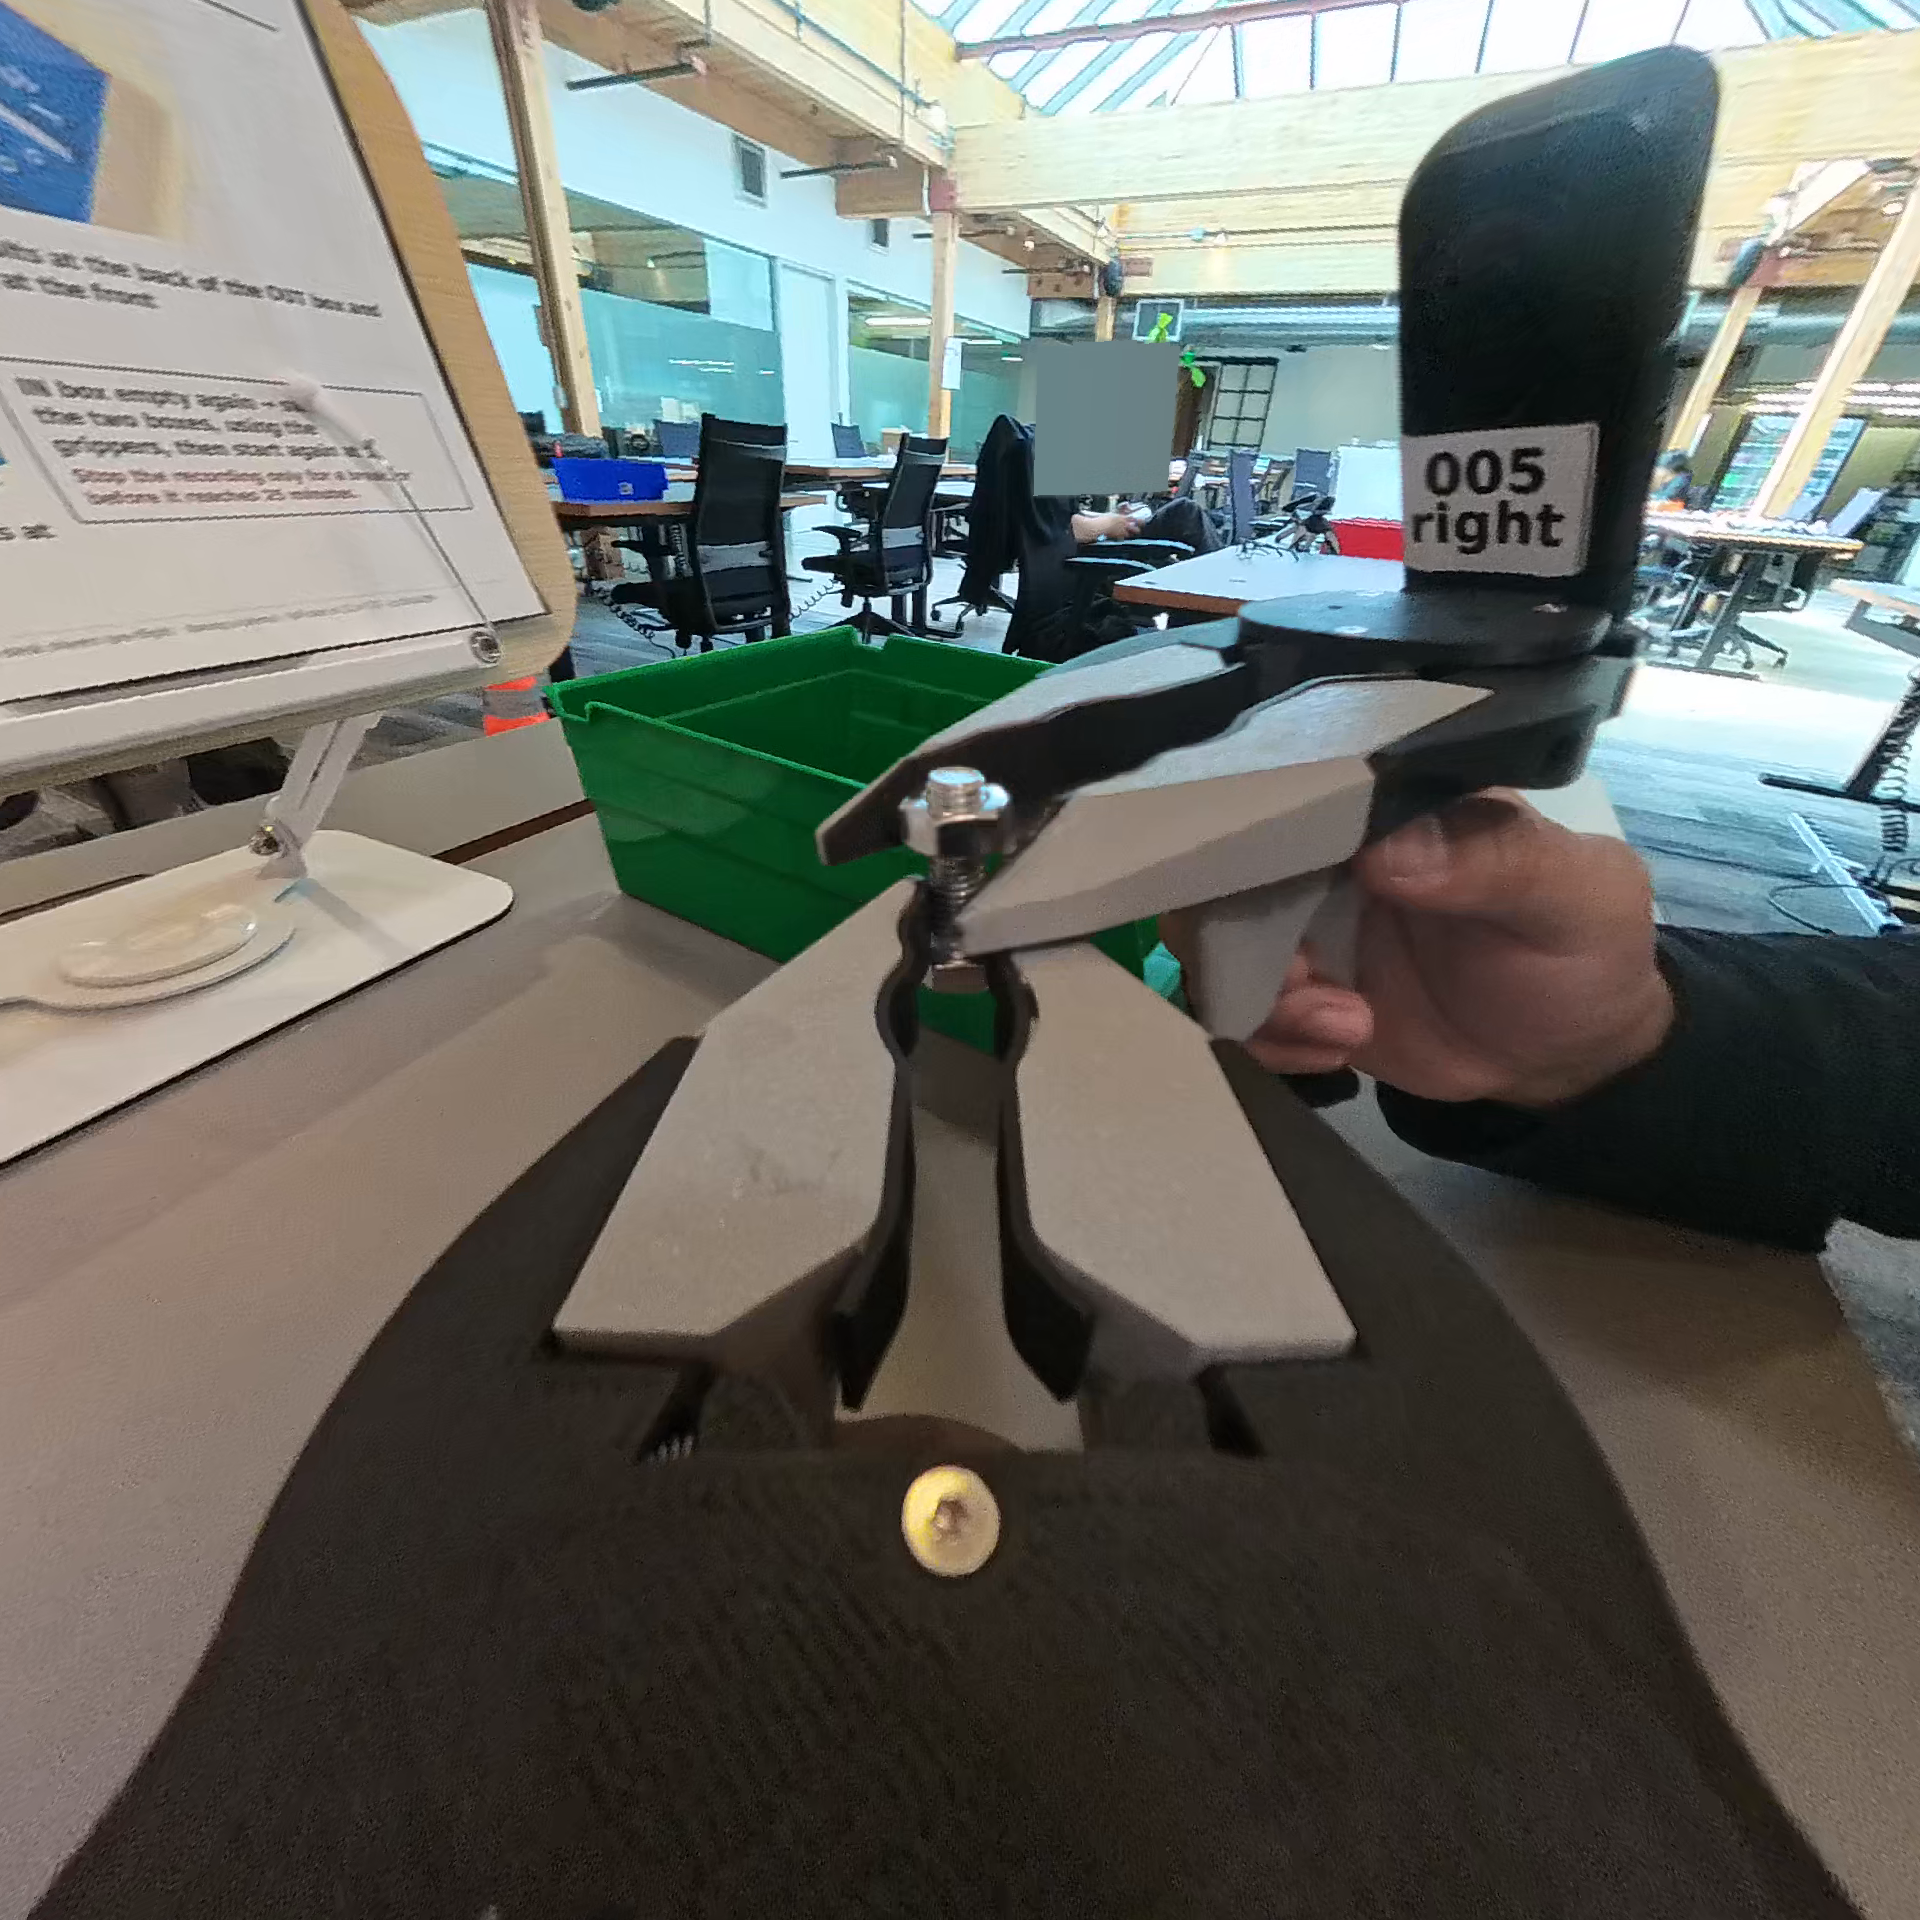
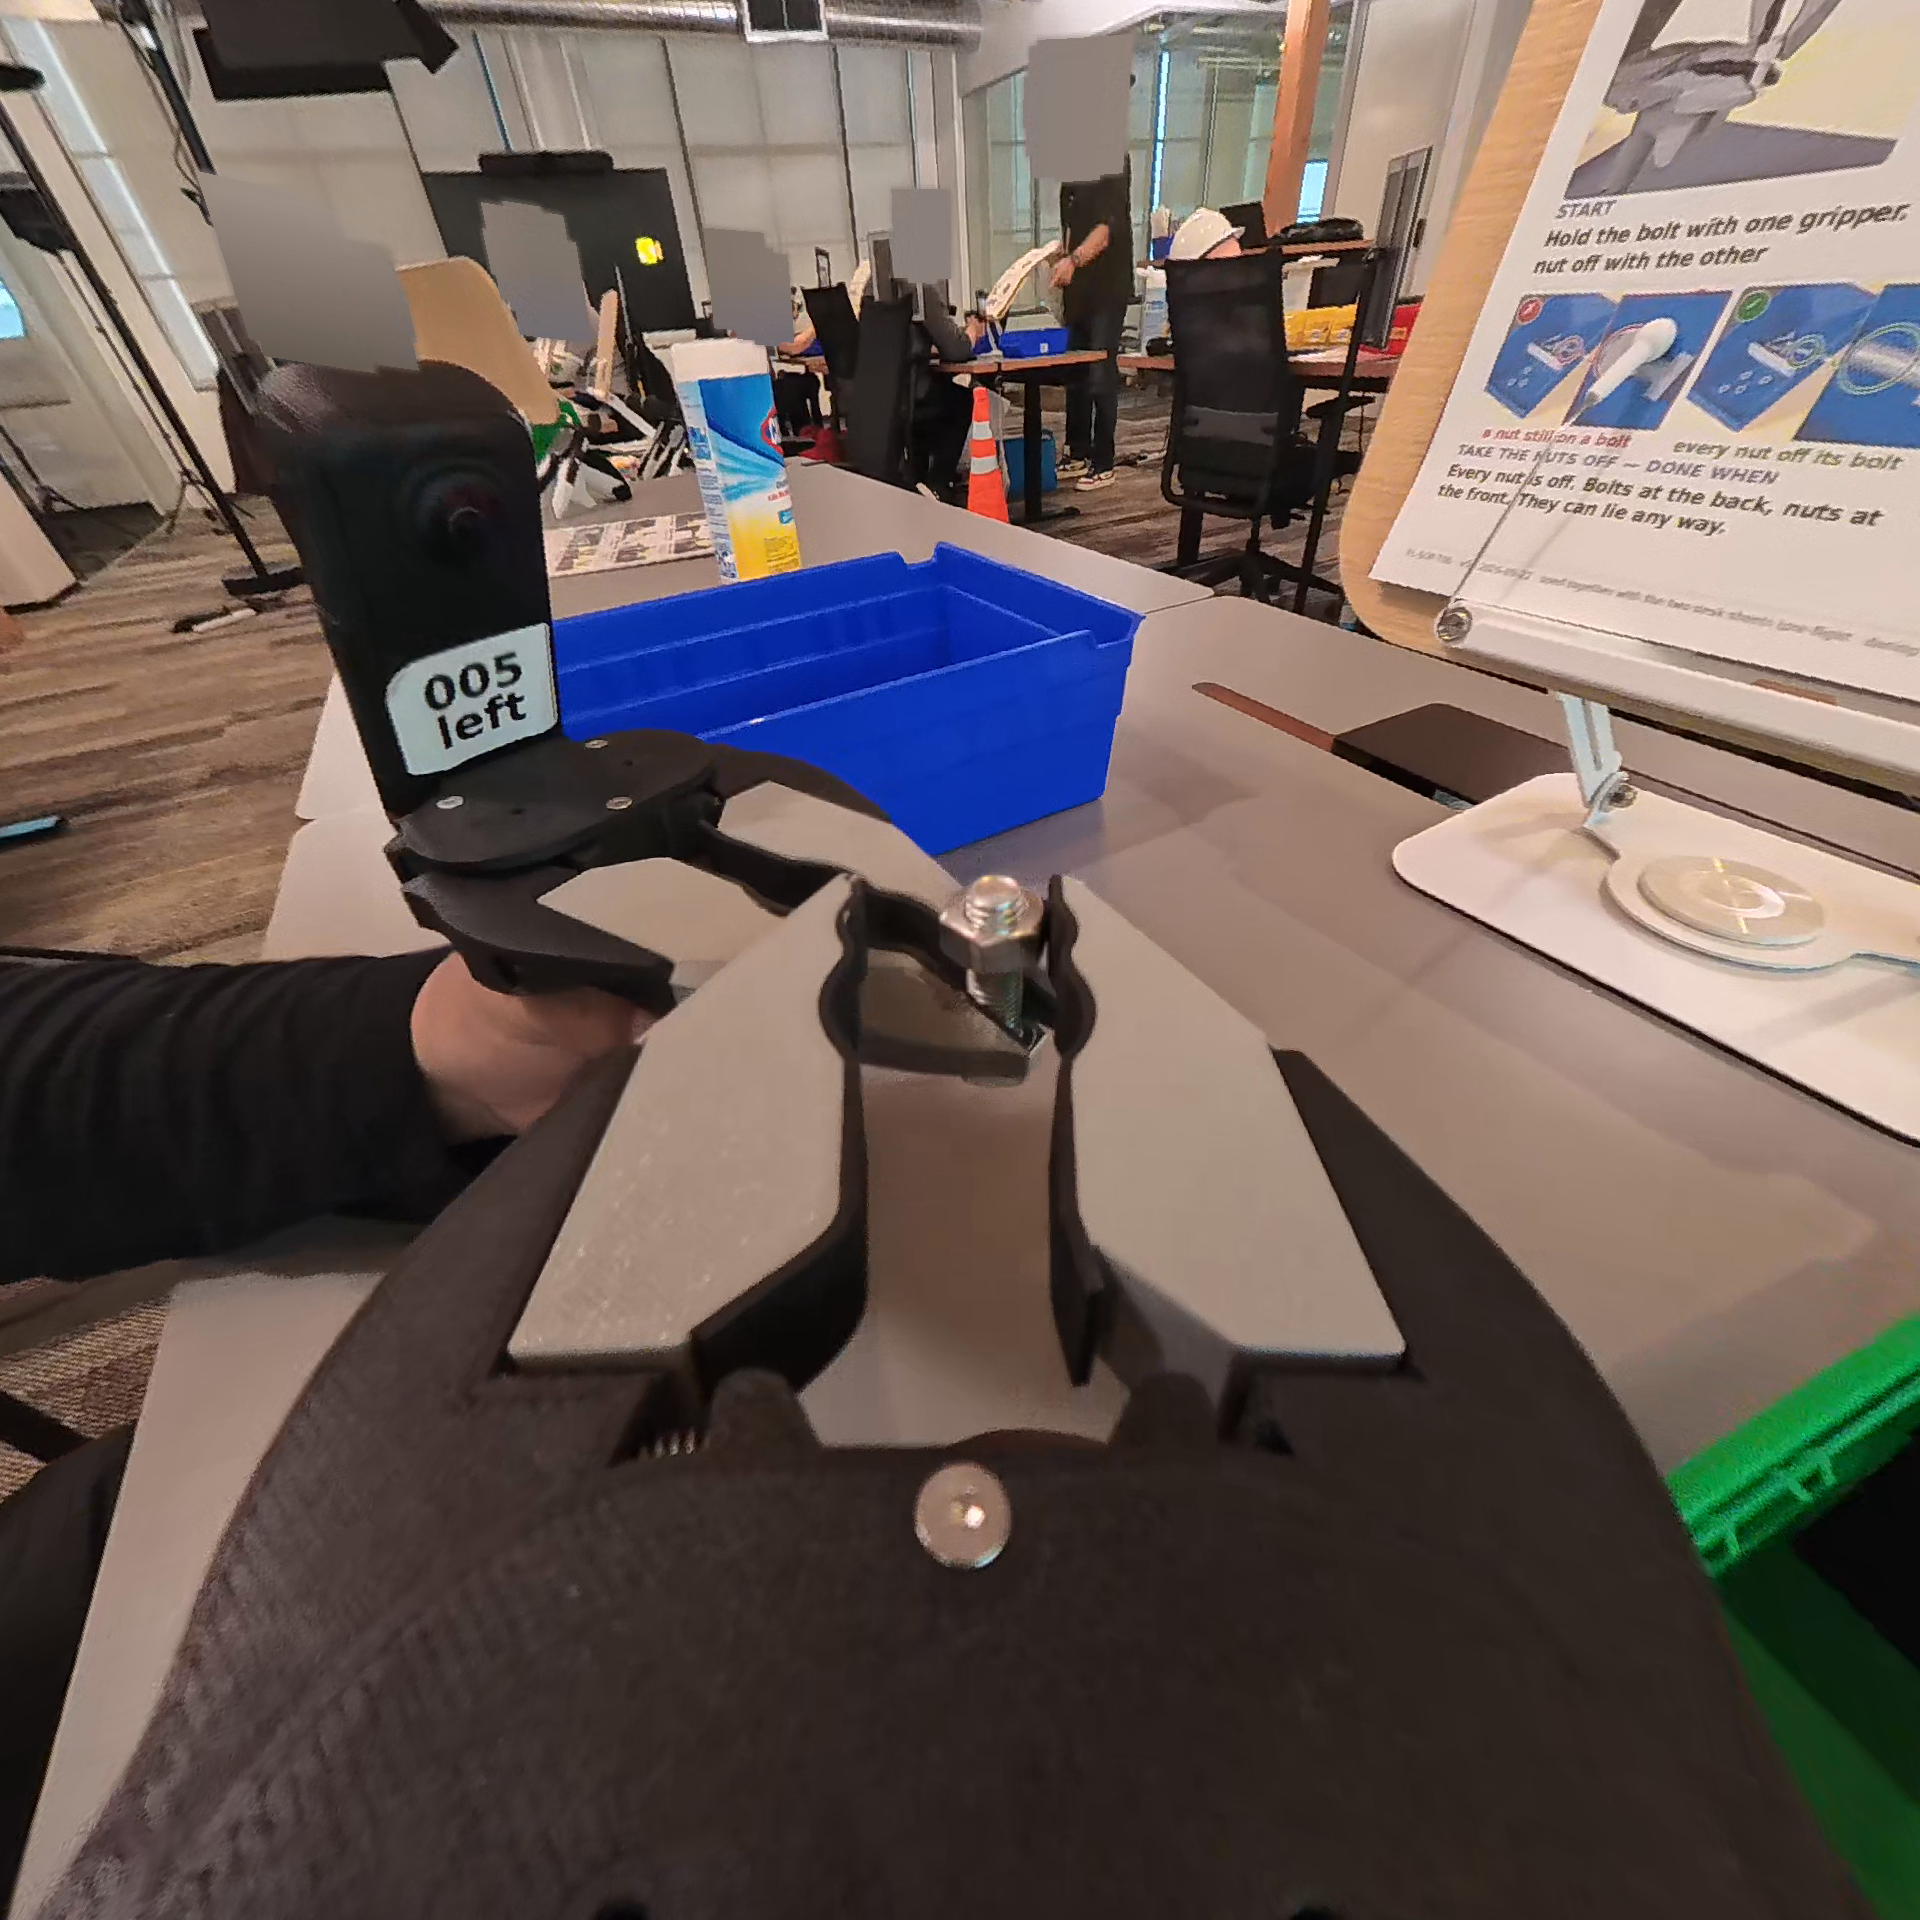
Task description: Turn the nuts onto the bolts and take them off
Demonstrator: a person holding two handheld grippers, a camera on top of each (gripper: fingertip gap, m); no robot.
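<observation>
The grey worktop [image 2: 1299, 727] carries everything here. On it, in the right wrist view, a blue bin [image 2: 935, 707] stands well behind the grippers, with a tall canister of wipes [image 2: 738, 468] just past its far edge. A green bin [image 1: 748, 790] sits behind the grippers in the left wrist view; its near corner also shows at the lower right of the right wrist view. An instruction sheet on a white tilted stand [image 1: 208, 790] rises at the left of that view, and the same stand [image 2: 1662, 883] appears at the right of the other.

The left gripper [image 1: 951, 966] points forward, held by a hand [image 2: 509, 1039] in a dark sleeve. Its jaws are drawn narrow around the head end of the bolt, gripping it at the bottom. The right gripper [image 2: 977, 935] comes in from the side in the left wrist view, held by the other hand [image 1: 1475, 956]. Its jaws are closed on the nut, one finger on each side.

The bolt [image 1: 948, 894] stands close to upright in the air above the worktop, between the two grippers, with its threaded shank showing between the two grips. The hex nut [image 1: 956, 821] sits near the top of the thread, with only a short tip of the bolt standing out above it.
</observation>
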